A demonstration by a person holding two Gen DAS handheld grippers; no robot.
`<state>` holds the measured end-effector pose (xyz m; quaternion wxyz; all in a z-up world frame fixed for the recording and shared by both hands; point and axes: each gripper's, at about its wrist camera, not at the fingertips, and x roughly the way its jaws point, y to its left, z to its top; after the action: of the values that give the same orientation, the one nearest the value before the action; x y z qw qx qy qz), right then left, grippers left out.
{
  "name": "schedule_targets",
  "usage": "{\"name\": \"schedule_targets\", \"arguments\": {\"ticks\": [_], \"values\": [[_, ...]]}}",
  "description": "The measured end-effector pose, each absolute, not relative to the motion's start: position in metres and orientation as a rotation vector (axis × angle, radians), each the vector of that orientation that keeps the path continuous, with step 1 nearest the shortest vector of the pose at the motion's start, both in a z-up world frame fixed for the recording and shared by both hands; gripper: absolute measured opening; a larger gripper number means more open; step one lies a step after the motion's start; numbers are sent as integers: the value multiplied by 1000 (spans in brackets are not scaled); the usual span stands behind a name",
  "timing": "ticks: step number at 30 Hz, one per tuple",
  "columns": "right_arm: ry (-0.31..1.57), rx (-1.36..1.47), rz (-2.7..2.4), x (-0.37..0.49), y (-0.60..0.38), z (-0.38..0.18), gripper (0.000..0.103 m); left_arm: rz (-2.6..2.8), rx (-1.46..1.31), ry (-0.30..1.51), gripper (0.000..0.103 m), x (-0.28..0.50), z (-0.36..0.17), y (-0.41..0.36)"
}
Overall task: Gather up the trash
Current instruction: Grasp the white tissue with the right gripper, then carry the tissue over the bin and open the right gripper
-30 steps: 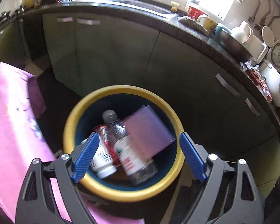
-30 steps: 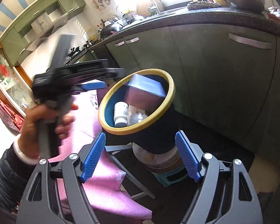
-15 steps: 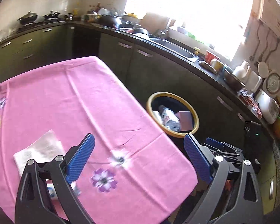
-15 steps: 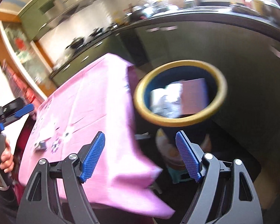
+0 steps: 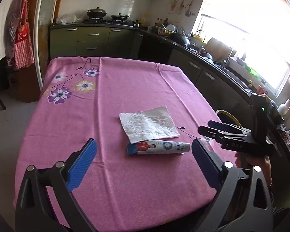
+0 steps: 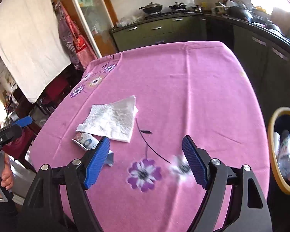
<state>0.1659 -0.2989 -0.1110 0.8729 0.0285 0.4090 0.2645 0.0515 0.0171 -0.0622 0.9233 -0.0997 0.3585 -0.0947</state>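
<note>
Daylight floods in through the window point(image 5: 249, 44) at two o'clock in the left wrist view, blown out to plain white glare. The pink desk point(image 5: 125, 89) is evenly bright, with soft shadows. Both views bend strongly at the edges and darken in the corners. In the right wrist view the trash bin point(image 6: 284, 152) at three o'clock and the flower print nearby smear with motion blur.

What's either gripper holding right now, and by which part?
Nothing. Left gripper and right gripper are both open and empty; napkin and tube lie on the table.
</note>
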Motion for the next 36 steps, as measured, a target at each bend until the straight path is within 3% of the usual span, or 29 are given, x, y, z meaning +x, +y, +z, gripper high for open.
{"name": "schedule_targets", "arguments": {"ticks": [7,14,16,19,24,26,36], "values": [[964,-115,577,212,-212,-134,77,-195,-239,733,94,44,-70,33],[996,-204,551,224,-182,-150,78,-196,-232,727,94,43,-73,37],[991,-226,540,225,-177,-150,74,-201,-237,730,94,42,-74,36],[974,-244,537,223,-172,-149,57,-204,-242,734,94,44,-77,36],[951,-231,563,219,-171,-146,15,-212,-241,748,94,44,-82,34],[948,-210,580,219,-172,-146,6,-213,-239,751,94,44,-83,34],[863,-95,556,213,-207,-116,3,-222,-225,758,94,46,-84,29]]}}
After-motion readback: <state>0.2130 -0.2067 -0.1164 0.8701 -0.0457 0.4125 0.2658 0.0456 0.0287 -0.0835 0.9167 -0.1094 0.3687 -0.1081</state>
